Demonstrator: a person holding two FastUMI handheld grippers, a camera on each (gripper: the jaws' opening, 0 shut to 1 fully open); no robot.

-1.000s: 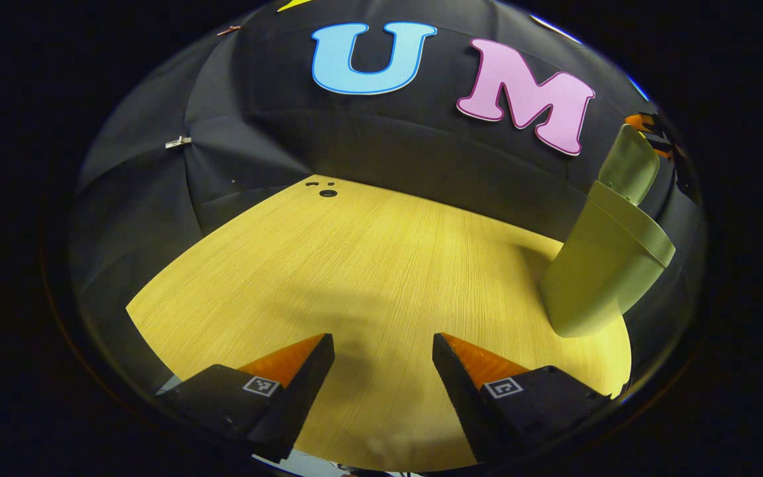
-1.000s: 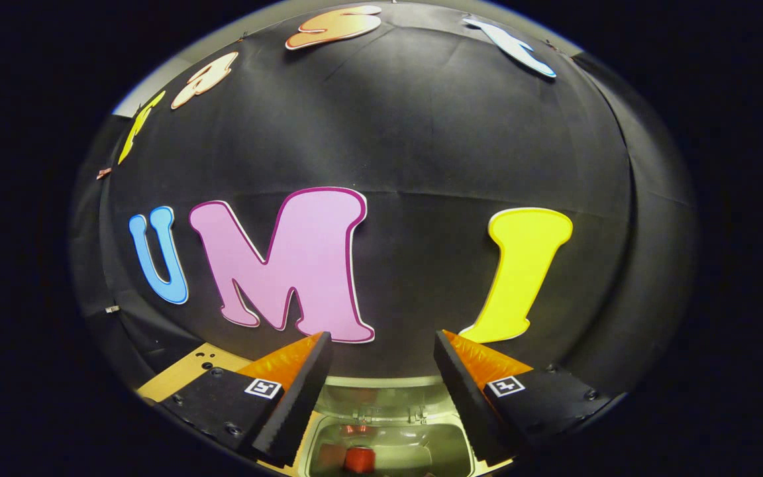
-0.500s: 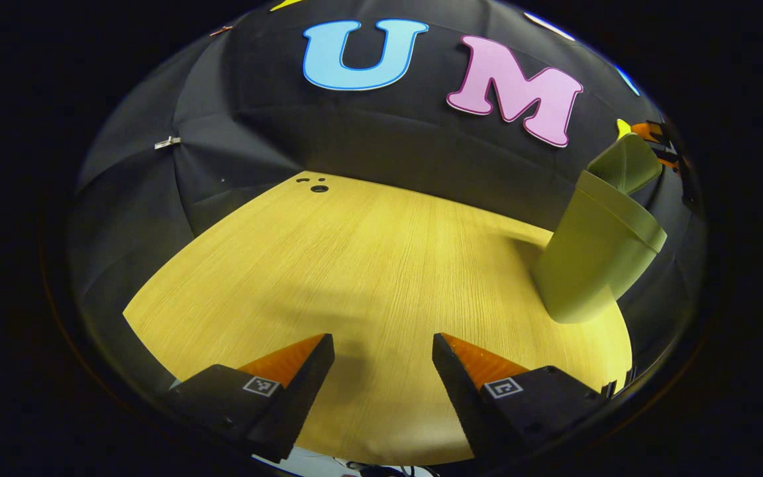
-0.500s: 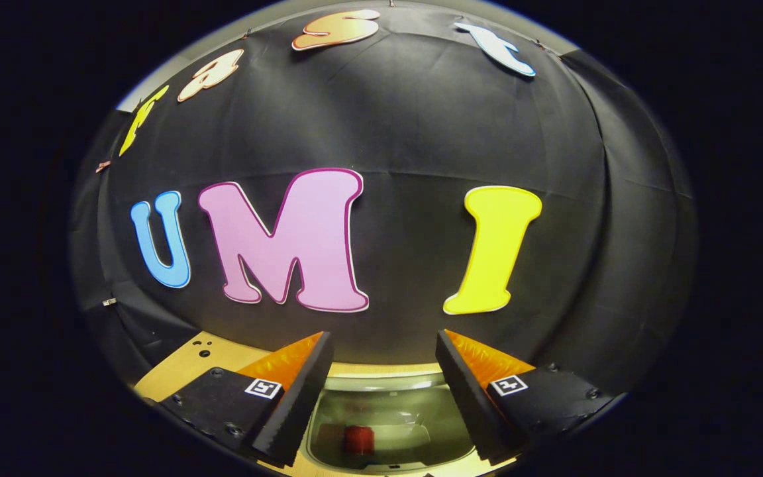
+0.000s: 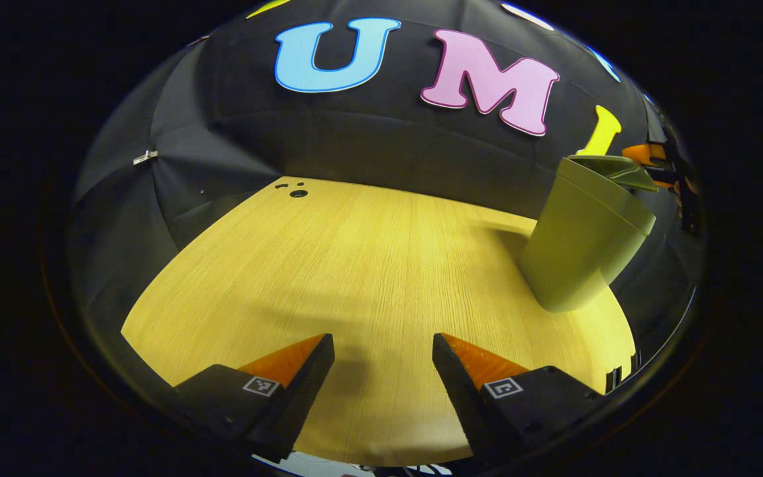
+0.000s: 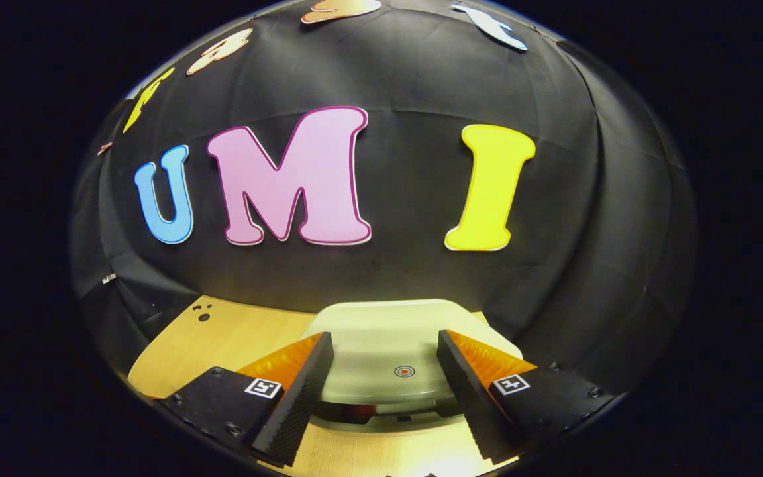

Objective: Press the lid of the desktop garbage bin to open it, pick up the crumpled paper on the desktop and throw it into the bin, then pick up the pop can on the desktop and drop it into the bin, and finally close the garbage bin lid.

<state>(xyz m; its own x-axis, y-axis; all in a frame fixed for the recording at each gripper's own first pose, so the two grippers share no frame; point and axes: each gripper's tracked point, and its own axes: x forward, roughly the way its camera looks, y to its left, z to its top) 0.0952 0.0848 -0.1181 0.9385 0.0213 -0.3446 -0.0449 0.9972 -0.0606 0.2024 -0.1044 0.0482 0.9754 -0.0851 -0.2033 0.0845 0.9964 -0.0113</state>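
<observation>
In the left gripper view, your left gripper hangs low over the wooden tabletop with its two fingers spread apart and nothing between them. Farther away, to the right side of this view, the green garbage bin stands on the tabletop near its edge. Its lid is almost flat on top, with only a narrow gap showing under it. Behind the bin you can see a small part of the other gripper against the booth wall. At the far left corner of the tabletop there are some small round holes.

In the right gripper view, your right gripper is also open and holds nothing. It is just above the bin lid, and the lid lies between the two fingers. A small red round mark sits on the lid near its front edge. Under that edge a dark slit stays open, and something red shows inside it. The tabletop continues to the left of the bin, up to the black wall.
</observation>
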